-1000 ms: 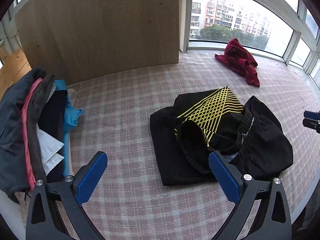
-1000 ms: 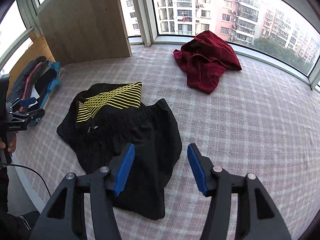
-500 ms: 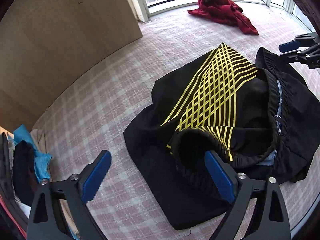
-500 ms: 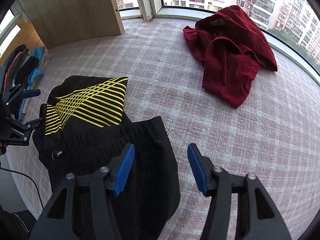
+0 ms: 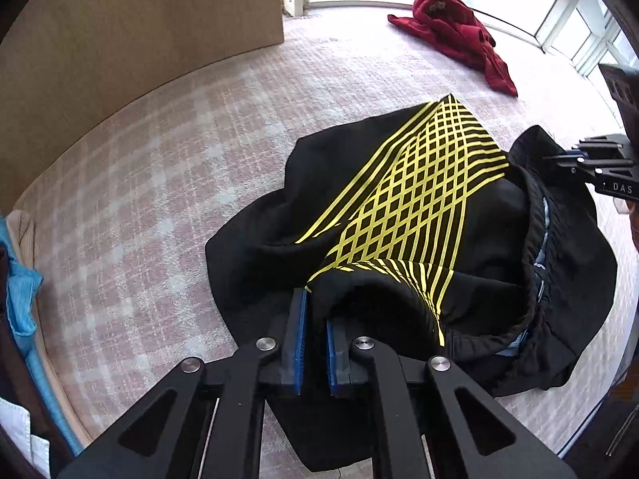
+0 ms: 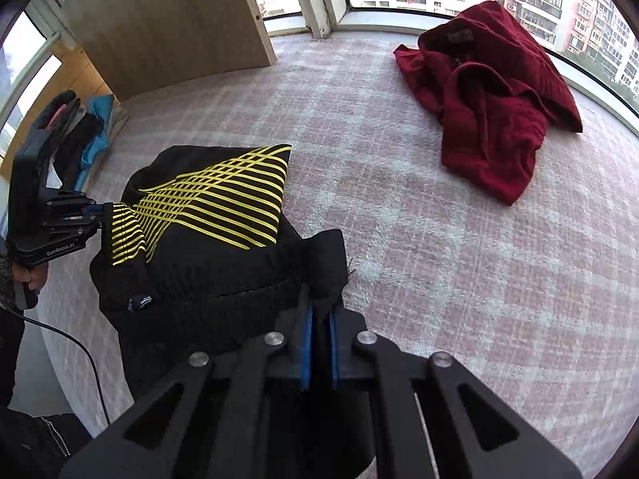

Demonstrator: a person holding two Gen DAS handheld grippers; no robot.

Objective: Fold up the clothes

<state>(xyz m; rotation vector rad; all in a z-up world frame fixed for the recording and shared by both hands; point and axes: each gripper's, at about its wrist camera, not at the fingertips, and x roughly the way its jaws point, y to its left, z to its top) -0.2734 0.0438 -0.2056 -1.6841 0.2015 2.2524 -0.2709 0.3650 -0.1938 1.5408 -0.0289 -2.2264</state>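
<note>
Black shorts [image 5: 399, 207] with a yellow lattice print lie crumpled on the pink plaid cover [image 5: 159, 183]. My left gripper [image 5: 315, 311] is closing on the waistband's near left end, with black fabric pinched between its blue pads. In the right wrist view it [image 6: 100, 211] holds the yellow-striped corner of the shorts [image 6: 207, 199]. My right gripper [image 6: 319, 307] is closing on the waistband's other end, and a bunched tuft of black cloth sticks up between its pads. From the left wrist view it [image 5: 575, 163] sits at the shorts' far right edge.
A crumpled dark red garment [image 6: 491, 119] lies farther back near the curved window. A pile of clothes [image 6: 76, 127] is stacked at the left edge by a wooden board [image 5: 139, 32]. A cable [image 6: 92, 367] hangs at the left.
Both grippers came down toward the shorts and went from wide open to pinched on the waistband ends. The shorts now fill more of each view.
</note>
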